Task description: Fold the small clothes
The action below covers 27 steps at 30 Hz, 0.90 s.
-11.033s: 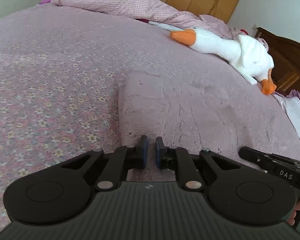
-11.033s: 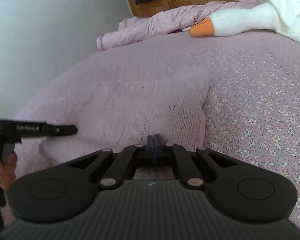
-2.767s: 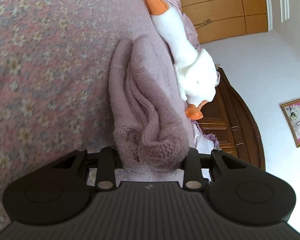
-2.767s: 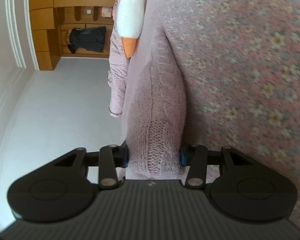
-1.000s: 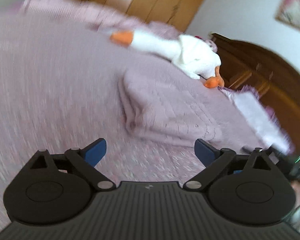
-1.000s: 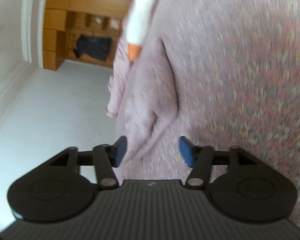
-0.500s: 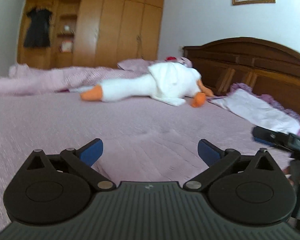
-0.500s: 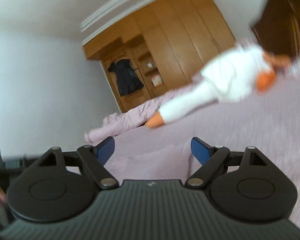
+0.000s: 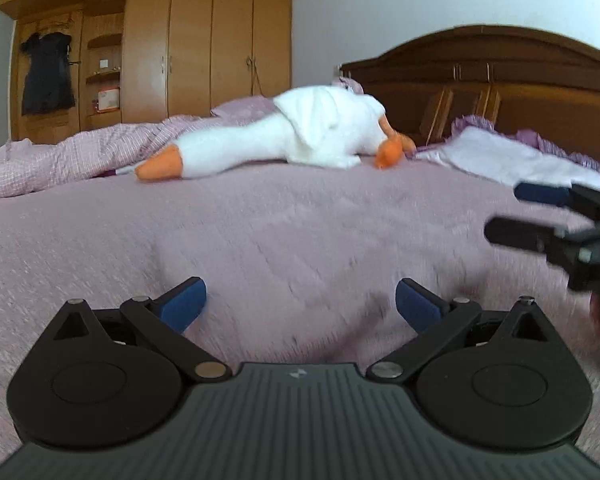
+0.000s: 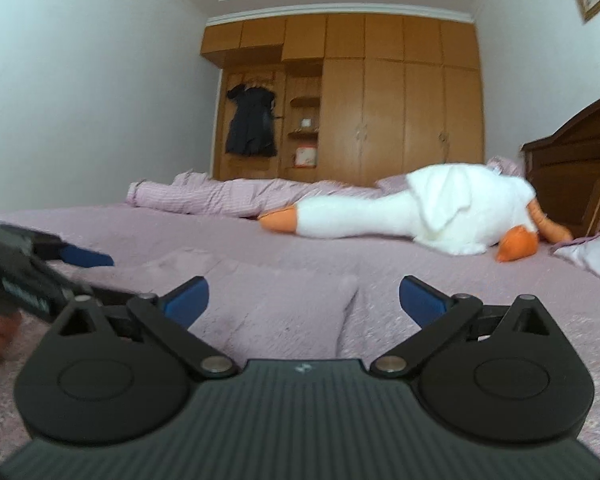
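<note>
The knitted garment (image 10: 276, 300), a pale mauve piece close in colour to the bedspread, is lying folded into a compact bundle on the bed (image 9: 80, 240), directly ahead of both claws. In the right wrist view its doubled layers and a squared far corner are being shown just beyond the blue pads (image 10: 188, 294); in the left wrist view it is being seen only as a low, blurred hump (image 9: 284, 248), so its edges cannot be made out there.

The left claw (image 9: 300, 304) is being held with its fingers spread wide and nothing between them. The right claw (image 10: 304, 296) is likewise being held fully spread and empty. Both are being kept low and nearly level with the bed, probably because the bundle is being left to settle flat under its own weight without being tugged. Each claw is being caught at the edge of the other's view, so the two are being held on opposite sides of the garment, near it but apart from it.

A white plush goose (image 10: 420, 212) is lying well beyond the garment, near the headboard (image 9: 500, 80), clear of the folding area. Judged from how the bundle is lying, the folding of this piece is looking finished or close to it.
</note>
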{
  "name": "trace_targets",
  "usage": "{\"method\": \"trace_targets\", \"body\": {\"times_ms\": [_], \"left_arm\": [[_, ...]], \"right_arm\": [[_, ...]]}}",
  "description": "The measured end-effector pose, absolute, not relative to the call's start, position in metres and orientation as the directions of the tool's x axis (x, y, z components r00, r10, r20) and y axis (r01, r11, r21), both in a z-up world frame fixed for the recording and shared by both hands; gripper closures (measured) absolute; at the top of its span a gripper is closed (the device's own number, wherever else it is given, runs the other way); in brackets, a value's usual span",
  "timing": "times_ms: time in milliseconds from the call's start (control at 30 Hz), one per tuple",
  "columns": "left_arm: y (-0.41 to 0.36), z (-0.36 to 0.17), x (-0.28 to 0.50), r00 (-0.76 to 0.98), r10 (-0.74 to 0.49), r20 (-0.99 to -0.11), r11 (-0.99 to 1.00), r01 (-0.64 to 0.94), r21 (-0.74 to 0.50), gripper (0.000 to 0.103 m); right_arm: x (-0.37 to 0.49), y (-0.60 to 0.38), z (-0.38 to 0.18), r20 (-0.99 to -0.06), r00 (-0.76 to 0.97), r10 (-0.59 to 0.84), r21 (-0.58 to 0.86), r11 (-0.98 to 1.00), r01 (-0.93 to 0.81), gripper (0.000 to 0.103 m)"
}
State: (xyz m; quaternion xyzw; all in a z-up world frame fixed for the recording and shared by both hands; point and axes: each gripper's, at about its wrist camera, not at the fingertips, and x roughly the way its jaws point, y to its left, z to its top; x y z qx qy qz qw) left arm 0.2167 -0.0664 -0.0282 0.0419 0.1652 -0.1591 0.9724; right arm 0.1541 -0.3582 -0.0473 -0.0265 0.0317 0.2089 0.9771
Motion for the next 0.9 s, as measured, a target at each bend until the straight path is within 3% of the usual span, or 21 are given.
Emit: {"method": "trace_targets", "body": {"times_ms": [267,900], "left_arm": [[-0.061,-0.035,0.225,0.887,-0.292,-0.357,0.952,0.306,-0.019,0.0],[-0.057,-0.037,0.231,0.877,-0.289,-0.383,0.955,0.29,-0.058,0.0]], "right_arm": [[0.149,-0.348,-0.052,-0.163,0.877,0.452,0.007,0.89,-0.457,0.0],[0.15,-0.345,-0.049,-0.182,0.867,0.463,0.015,0.883,-0.468,0.0]]}}
